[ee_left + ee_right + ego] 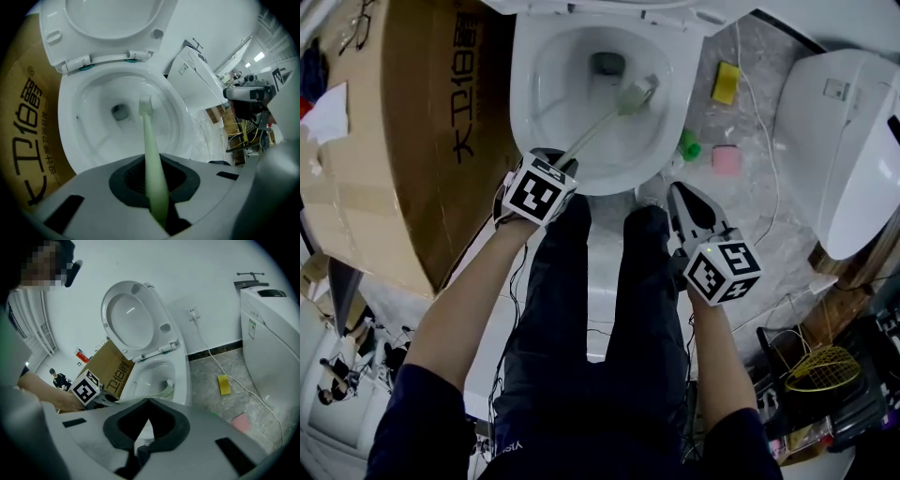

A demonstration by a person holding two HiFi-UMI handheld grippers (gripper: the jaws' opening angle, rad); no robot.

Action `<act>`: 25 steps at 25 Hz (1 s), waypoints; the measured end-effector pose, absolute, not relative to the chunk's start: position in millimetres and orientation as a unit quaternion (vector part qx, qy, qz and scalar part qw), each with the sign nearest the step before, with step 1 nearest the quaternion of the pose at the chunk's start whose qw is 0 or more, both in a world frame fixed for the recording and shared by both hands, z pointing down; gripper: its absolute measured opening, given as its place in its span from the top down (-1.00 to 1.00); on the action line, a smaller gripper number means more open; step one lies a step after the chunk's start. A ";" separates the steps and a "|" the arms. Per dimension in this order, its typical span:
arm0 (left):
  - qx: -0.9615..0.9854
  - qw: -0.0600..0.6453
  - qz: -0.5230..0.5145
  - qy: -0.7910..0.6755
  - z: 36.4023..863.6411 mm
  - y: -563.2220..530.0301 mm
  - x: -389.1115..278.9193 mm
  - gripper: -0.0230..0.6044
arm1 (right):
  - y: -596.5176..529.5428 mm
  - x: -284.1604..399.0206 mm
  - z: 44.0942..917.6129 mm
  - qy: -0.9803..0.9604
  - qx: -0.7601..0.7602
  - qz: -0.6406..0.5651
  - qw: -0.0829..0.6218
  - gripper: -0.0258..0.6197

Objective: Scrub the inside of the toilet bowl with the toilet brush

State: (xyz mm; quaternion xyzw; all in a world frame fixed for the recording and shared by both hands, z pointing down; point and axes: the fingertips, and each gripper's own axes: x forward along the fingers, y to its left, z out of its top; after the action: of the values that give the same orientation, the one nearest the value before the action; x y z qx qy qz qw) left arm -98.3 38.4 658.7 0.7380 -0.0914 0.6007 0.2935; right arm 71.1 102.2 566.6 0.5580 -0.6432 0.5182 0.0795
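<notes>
Legibly, cardboard box [412, 141] shows "18"; left gripper [555, 164] clamps toilet brush [600, 122].

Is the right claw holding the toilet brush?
No, the left claw grips the toilet brush; the right claw is shut on nothing.

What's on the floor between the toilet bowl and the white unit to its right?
Head view shows a yellow sponge, a pink pad, a small green object and a white cable on the marble floor there.
</notes>
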 end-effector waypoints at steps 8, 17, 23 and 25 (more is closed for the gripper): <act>0.729 0.301 0.611 -0.068 659.1 53.2 -121.2 0.75 | 90.0 46.8 569.6 -0.653 0.545 0.519 0.087 0.92; 0.727 0.298 0.616 -0.048 659.3 62.1 -140.4 0.76 | 79.7 26.7 574.2 -0.658 0.532 0.523 0.100 0.92; 0.714 0.308 0.627 -0.048 660.0 66.7 -158.9 0.76 | 70.3 16.0 575.3 -0.662 0.526 0.524 0.103 0.92; 0.710 0.312 0.630 -0.049 660.7 67.7 -165.1 0.76 | 66.7 13.6 575.1 -0.663 0.525 0.524 0.104 0.92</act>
State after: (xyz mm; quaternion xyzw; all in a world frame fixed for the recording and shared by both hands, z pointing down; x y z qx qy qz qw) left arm -165.1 67.7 660.7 0.7096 -0.0491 0.6299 0.3120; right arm 13.6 66.7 575.1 0.5248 -0.6630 0.5237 0.1040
